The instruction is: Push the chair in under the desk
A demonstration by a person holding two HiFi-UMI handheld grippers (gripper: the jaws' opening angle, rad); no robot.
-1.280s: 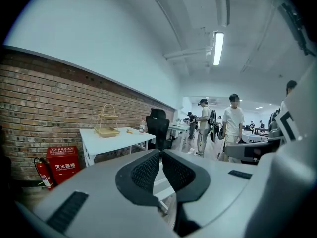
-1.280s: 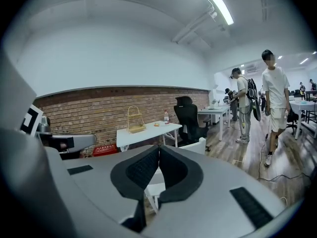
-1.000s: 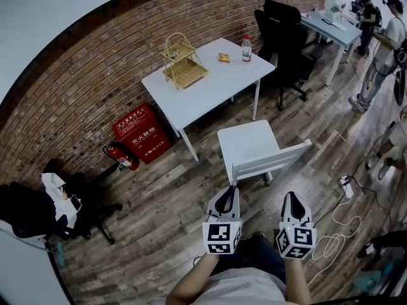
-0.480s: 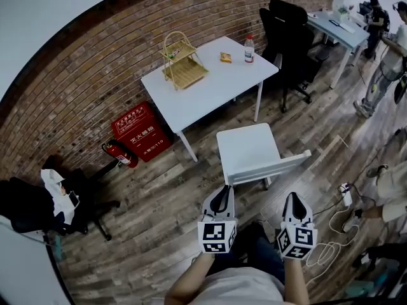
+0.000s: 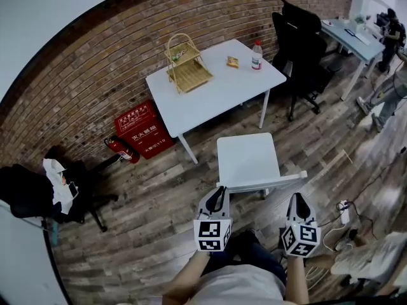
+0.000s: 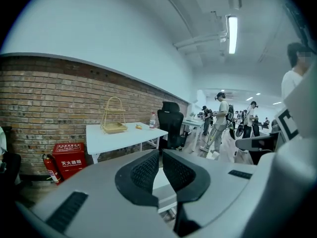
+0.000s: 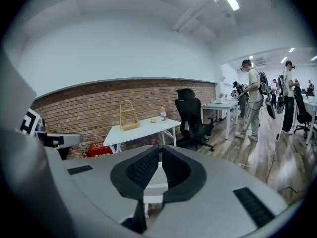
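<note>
A white chair [image 5: 248,159] stands on the wood floor just in front of the white desk [image 5: 216,88], its backrest [image 5: 264,184] toward me. My left gripper [image 5: 219,194] is shut and empty, its tip right at the backrest's left end. Shut and empty too, my right gripper [image 5: 297,199] sits just behind the backrest's right end. Whether either tip touches the backrest I cannot tell. In the left gripper view the closed left gripper [image 6: 161,155] points at the desk [image 6: 124,133]. In the right gripper view the right gripper [image 7: 160,152] faces the same desk [image 7: 143,125].
On the desk stand a wicker rack [image 5: 184,65], a bottle [image 5: 257,54] and a small packet [image 5: 233,61]. A black office chair [image 5: 305,43] is right of it, a red box [image 5: 141,131] and extinguisher [image 5: 121,150] to its left. A power strip with cables [image 5: 343,211] lies at right.
The view has swung so the chair's backrest now lies squarer to me. Both grippers have come up close behind it, still shut.
</note>
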